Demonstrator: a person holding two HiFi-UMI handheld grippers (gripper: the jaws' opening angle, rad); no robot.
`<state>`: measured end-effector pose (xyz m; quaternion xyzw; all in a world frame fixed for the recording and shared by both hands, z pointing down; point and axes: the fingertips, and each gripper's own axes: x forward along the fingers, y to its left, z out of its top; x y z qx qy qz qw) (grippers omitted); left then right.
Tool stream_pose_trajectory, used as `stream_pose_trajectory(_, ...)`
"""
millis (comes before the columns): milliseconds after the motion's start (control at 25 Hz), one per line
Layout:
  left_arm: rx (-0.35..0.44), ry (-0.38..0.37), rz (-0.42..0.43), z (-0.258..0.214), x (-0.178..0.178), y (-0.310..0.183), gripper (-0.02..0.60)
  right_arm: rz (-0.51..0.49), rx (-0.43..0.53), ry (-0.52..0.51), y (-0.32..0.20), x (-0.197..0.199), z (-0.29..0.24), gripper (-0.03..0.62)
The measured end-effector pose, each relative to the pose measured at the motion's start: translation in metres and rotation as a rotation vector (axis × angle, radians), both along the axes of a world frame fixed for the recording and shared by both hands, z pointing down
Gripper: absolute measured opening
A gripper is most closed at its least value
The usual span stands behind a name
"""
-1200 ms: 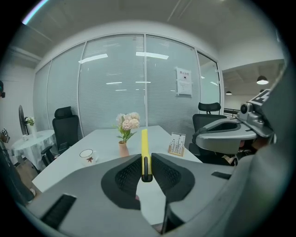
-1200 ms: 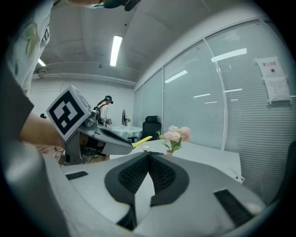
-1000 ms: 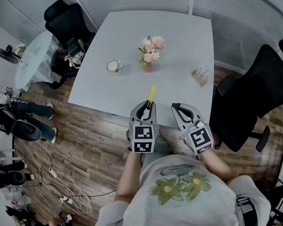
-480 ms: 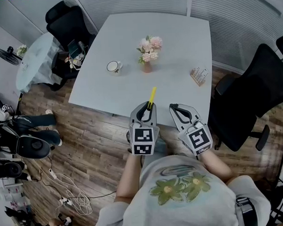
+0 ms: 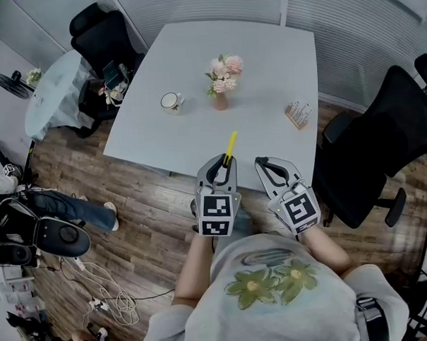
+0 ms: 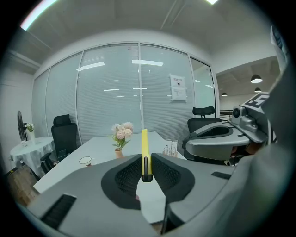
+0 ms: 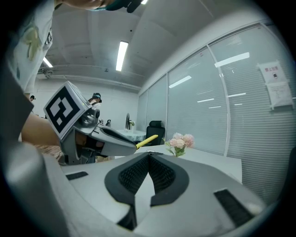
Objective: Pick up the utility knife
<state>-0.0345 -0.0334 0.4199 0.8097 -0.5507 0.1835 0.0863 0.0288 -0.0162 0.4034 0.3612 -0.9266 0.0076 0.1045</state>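
Observation:
The utility knife (image 5: 229,144) is a slim yellow bar that sticks forward out of my left gripper (image 5: 225,161), above the near edge of the white table (image 5: 265,51). In the left gripper view the knife (image 6: 144,148) stands upright between the black pads, and the left gripper (image 6: 146,173) is shut on its black lower end. My right gripper (image 5: 261,161) hangs just to the right at the same height. In the right gripper view its pads meet at the tip, so the right gripper (image 7: 149,155) is shut with nothing in it, and the knife (image 7: 147,141) shows at its left.
On the table stand a white cup (image 5: 171,100), a vase of pink flowers (image 5: 221,77) and a small card stand (image 5: 299,114). Black office chairs (image 5: 381,138) (image 5: 105,33) flank the table. A person's legs (image 5: 74,211) and cables (image 5: 109,291) are on the wooden floor at left.
Both grippers have drifted slightly, the left still gripping the knife. The person at the far left has moved across the floor.

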Motion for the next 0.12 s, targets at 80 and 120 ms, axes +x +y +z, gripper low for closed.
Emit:
stream_pose_trajectory(80, 0.000, 0.000, 0.001, -0.0001, 0.0043, 0.0009, 0.067, -0.002, 0.003, -0.003, 0.0006, 0.0035, -0.0007, 0.003)
stream_pose_trajectory(120, 0.000, 0.000, 0.002, -0.0001, 0.0064, 0.0013, 0.067, -0.002, 0.004, -0.004, 0.0008, 0.0053, -0.0010, 0.003)
